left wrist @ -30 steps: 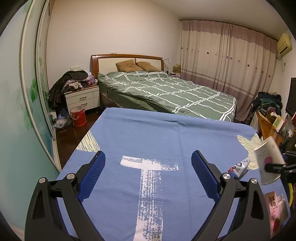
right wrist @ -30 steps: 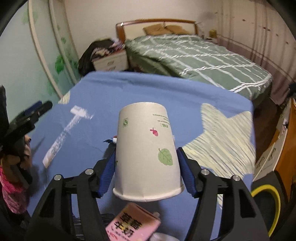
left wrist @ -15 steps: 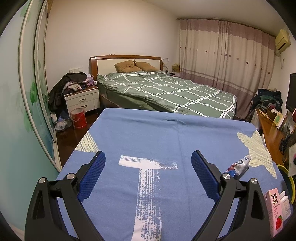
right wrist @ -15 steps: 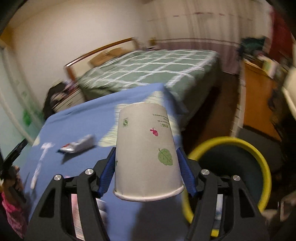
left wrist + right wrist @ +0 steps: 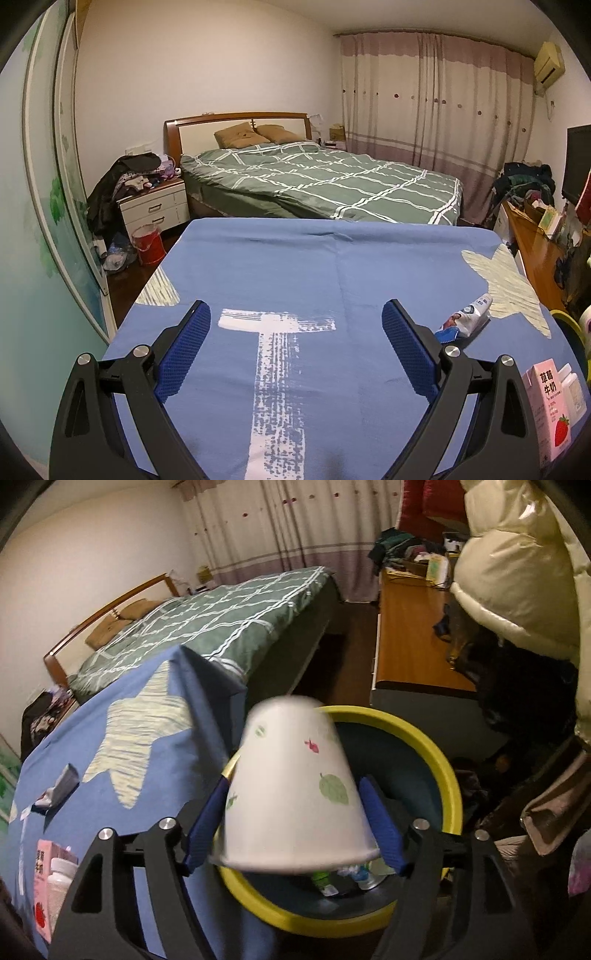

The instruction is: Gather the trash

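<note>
Paper, white and printed with small green leaves and a red fish, makes up the cup [image 5: 295, 794] that sits upside down and tilted between the blue pads of the right gripper [image 5: 297, 801], blurred, its wide mouth toward the camera. That gripper's jaws are opening: a gap shows beside the right pad, and the cup looks loose rather than pinched. Directly beneath it stands the yellow-rimmed bin [image 5: 439, 760], dark inside, with a few bits of rubbish (too small to identify) visible at its bottom under the cup's rim. The bin stands just beside the corner of the table, which is covered by a blue cloth [image 5: 177, 775] with a pale star pattern. On that cloth, well to the left, lie a crumpled wrapper [image 5: 61, 786], a pink strawberry milk carton [image 5: 44, 886] and a small white bottle [image 5: 61, 882] touching it. A cream puffy sleeve [image 5: 517, 565] fills the upper right. From the left wrist view, the left gripper [image 5: 295, 332] hovers over the cloth with its jaws spread wide and nothing between them; the wrapper lies just to its right, the carton near the table's right edge.
</note>
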A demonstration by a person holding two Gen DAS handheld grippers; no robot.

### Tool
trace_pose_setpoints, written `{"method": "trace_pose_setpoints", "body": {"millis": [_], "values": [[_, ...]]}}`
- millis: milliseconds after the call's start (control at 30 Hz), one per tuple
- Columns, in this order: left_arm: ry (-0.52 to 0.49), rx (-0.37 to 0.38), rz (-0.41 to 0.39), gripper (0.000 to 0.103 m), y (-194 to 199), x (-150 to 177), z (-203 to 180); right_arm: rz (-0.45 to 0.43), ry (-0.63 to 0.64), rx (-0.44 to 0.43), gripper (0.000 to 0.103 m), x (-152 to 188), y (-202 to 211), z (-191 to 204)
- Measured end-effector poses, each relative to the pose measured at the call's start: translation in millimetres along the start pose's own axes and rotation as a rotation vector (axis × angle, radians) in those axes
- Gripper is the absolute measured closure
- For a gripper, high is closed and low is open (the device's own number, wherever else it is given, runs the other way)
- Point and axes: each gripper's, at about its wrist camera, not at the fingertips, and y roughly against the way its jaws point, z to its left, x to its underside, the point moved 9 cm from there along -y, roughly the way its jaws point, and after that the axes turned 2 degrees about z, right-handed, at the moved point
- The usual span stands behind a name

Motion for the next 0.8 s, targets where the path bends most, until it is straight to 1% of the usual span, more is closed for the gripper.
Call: {"method": "trace_pose_setpoints", "body": {"millis": [100, 200, 300, 433, 567, 600, 700, 733, 800], "values": [[-0.008, 0.002, -0.002, 0.010, 1, 0, -2, -0.012, -0.029, -0.006, 0.033, 2, -1, -5], [-0.017, 0.005, -0.003, 0.010, 1, 0, -4, -0.041, -0.049, -0.031, 0.033, 2, 6, 0], [-0.023, 0.021, 0.001, 0.010, 2, 1, -9, -0.098, -0.056, -0.064, 0.033, 4, 21, 16], [-0.060, 0.078, 0.001, 0.010, 17, 0, -30, -0.186, -0.040, -0.086, 0.033, 1, 38, 35], [-0.128, 0.158, -0.003, 0.010, 44, 6, -65, -0.238, -0.018, -0.069, 0.033, 1, 45, 44], [-0.156, 0.202, 0.006, 0.010, 53, 11, -80, -0.252, -0.015, -0.065, 0.033, 1, 47, 46], [-0.227, 0.293, 0.028, 0.010, 74, 28, -116, -0.272, -0.012, -0.060, 0.033, 1, 50, 49], [-0.276, 0.341, 0.043, 0.010, 84, 39, -135, -0.273, -0.015, -0.064, 0.033, 1, 50, 49], [-0.346, 0.405, 0.067, 0.010, 96, 55, -159, -0.269, -0.019, -0.068, 0.033, 2, 49, 50]]}}
